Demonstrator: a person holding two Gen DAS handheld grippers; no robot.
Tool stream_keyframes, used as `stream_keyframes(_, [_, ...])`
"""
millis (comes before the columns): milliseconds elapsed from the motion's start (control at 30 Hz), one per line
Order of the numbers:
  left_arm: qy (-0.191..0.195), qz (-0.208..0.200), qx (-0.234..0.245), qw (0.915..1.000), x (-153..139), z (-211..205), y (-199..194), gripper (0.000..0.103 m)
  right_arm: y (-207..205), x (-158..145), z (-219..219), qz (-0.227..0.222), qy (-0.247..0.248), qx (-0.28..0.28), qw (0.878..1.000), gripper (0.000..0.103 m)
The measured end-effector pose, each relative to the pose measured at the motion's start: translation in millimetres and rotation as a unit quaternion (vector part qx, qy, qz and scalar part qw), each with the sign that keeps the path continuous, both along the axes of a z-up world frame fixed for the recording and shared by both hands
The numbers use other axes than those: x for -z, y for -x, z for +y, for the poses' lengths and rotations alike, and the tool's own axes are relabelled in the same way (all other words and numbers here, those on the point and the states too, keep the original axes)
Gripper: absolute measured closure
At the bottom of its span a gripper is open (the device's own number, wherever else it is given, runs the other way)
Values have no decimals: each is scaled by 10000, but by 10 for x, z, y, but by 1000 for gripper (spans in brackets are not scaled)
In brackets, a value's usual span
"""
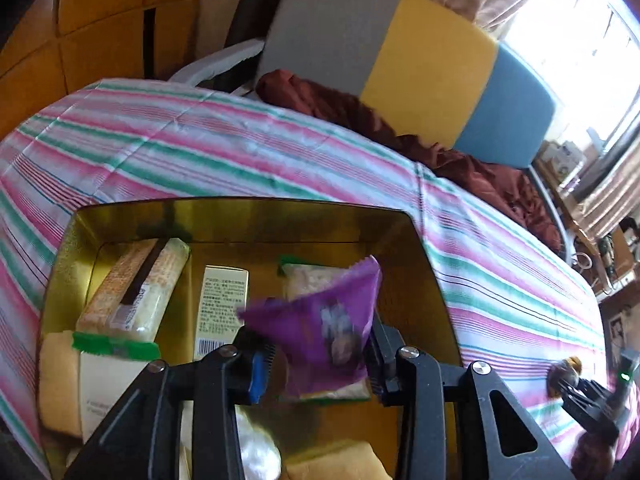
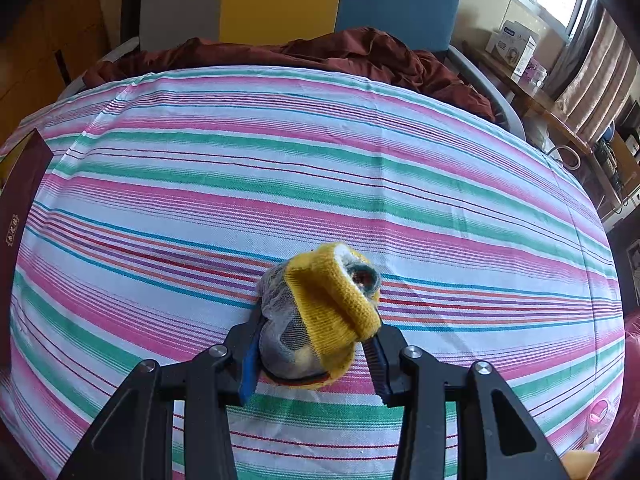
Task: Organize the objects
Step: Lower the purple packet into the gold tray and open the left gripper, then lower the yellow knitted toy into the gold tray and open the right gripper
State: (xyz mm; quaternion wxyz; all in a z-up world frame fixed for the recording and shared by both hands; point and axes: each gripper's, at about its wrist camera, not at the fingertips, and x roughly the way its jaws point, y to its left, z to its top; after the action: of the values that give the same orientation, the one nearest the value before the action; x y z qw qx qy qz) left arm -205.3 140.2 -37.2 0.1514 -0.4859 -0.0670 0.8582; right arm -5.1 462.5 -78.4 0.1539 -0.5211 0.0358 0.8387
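In the left wrist view, a purple snack packet [image 1: 320, 320] hangs blurred between the fingers of my left gripper [image 1: 318, 360], over an open gold-lined tin [image 1: 240, 205]. The left pad [image 1: 262, 362] stands a little off the packet, so the jaws look open around it. The tin holds a long biscuit pack [image 1: 136, 292], a white box with a barcode [image 1: 222, 304] and green-edged packets [image 1: 114, 346]. My right gripper [image 2: 314, 360] is shut on a rolled yellow and grey sock bundle [image 2: 324, 312], which rests on the striped cloth [image 2: 320, 160]. That right gripper [image 1: 572, 390] also shows at the right edge of the left wrist view.
The striped cloth covers the whole table. A dark red box side [image 2: 20, 208] stands at the left edge of the right wrist view. Behind the table are a grey, yellow and blue chair back [image 1: 400, 52] and a crumpled maroon cloth [image 2: 320, 50]. A shelf with boxes [image 2: 516, 48] runs under the window.
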Motion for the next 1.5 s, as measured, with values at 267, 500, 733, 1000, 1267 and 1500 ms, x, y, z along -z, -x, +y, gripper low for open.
stream_keyframes(267, [344,298,58,9989,-43,-43,-153,59,11,6,6,-11,-26,-89,10000,59])
stream_keyframes(500, [623,941,332,9931,-215,-113,-737,59,-17,4,32,-14,-99,-134,9999,59])
stream_keyframes(733, [632,1327,352,9885,-380,-299,-1218,48,-8,3,-36,-157,-251,-48,9996,59])
stream_keyframes(1000, [732,1511,255,9855,-451,-529,-1455,48,121,-210,-493,-355,-59,-295,9989,62])
stream_keyframes(1267, [598,1519,206,9864,-457,-681,-1576,44,277,-629,-1498,250,394,-1273,9908,62])
stream_keyframes(1500, [539,1509,186,9869,-451,-756,-1651,43,377,-834,-2302,617,743,-1897,9771,62])
